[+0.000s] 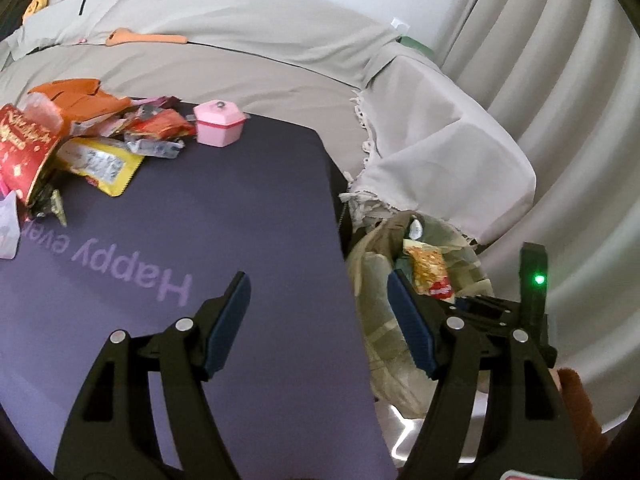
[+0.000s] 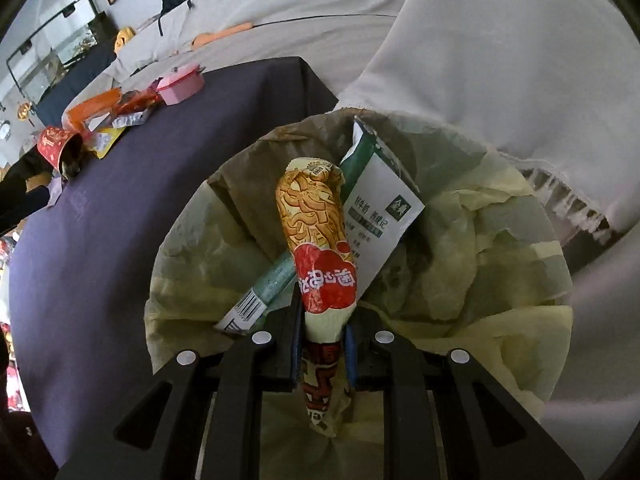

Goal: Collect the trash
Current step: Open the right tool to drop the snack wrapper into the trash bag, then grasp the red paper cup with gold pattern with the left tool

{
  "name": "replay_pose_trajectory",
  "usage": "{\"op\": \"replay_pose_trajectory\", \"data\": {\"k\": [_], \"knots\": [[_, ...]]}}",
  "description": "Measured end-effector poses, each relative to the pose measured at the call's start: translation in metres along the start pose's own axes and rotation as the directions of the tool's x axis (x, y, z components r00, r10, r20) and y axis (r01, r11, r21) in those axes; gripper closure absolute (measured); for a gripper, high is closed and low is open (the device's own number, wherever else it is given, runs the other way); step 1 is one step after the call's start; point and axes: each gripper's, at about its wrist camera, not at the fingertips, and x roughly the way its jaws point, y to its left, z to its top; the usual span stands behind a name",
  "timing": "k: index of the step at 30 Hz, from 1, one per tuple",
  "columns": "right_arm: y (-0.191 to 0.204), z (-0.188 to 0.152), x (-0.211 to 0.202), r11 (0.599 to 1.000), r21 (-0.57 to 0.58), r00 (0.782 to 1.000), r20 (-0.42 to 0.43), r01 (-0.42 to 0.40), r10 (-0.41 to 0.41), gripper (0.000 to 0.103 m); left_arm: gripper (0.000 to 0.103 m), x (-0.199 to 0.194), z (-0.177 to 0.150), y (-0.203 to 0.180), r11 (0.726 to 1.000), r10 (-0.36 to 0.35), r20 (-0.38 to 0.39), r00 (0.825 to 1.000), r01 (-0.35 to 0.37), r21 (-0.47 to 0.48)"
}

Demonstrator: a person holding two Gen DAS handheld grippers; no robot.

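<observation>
A yellow-and-red snack wrapper [image 2: 316, 240] is pinched in the right tool [image 2: 322, 344] above the lined trash bin [image 2: 500, 320]. The left tool [image 1: 320, 320] is held wide over the purple worktop [image 1: 200, 208].

A table [image 1: 240, 208] is set in front of a sofa [image 1: 240, 40]. A pile of wrappers [image 1: 80, 140] is heaped at the table's far left corner, with a small lidded box [image 1: 219, 124] just to its right. A lined bin [image 2: 500, 248] is placed off the table's right edge, below the sofa's draped arm. A milk carton [image 2: 384, 216] is leaned inside the bin, and a snack packet [image 2: 316, 236] is held over it, in front of the carton.
</observation>
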Motion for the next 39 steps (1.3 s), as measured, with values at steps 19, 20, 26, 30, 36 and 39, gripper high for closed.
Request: {"op": "replay_pose_trajectory", "data": {"k": [19, 20, 26, 30, 36, 39], "knots": [[0.032, 0.002, -0.073, 1.000, -0.011, 0.987, 0.157, 0.021, -0.019, 0.048, 0.035, -0.047, -0.015, 0.086, 0.991, 0.099, 0.088, 0.991, -0.090, -0.101], [0.042, 0.005, -0.078, 0.999, -0.028, 0.984, 0.175, 0.024, -0.018, 0.048, 0.035, -0.050, -0.015, 0.091, 0.989, 0.105, 0.092, 0.990, -0.095, -0.109], [0.105, 0.022, -0.091, 0.992, -0.123, 0.972, 0.232, -0.015, 0.043, 0.048, 0.035, -0.077, -0.020, 0.133, 0.979, 0.158, 0.124, 0.980, -0.139, -0.151], [0.150, 0.030, -0.090, 0.981, -0.192, 0.964, 0.252, -0.033, 0.082, 0.048, 0.035, -0.096, -0.026, 0.161, 0.971, 0.190, 0.148, 0.970, -0.163, -0.176], [0.193, 0.045, -0.060, 0.972, -0.195, 0.963, 0.209, -0.129, 0.170, 0.048, 0.035, -0.122, -0.035, 0.201, 0.959, 0.230, 0.186, 0.955, -0.189, -0.212], [0.214, 0.049, -0.037, 0.967, -0.181, 0.966, 0.153, -0.180, 0.209, 0.048, 0.035, -0.127, -0.037, 0.220, 0.946, 0.263, 0.182, 0.947, -0.216, -0.242]]}}
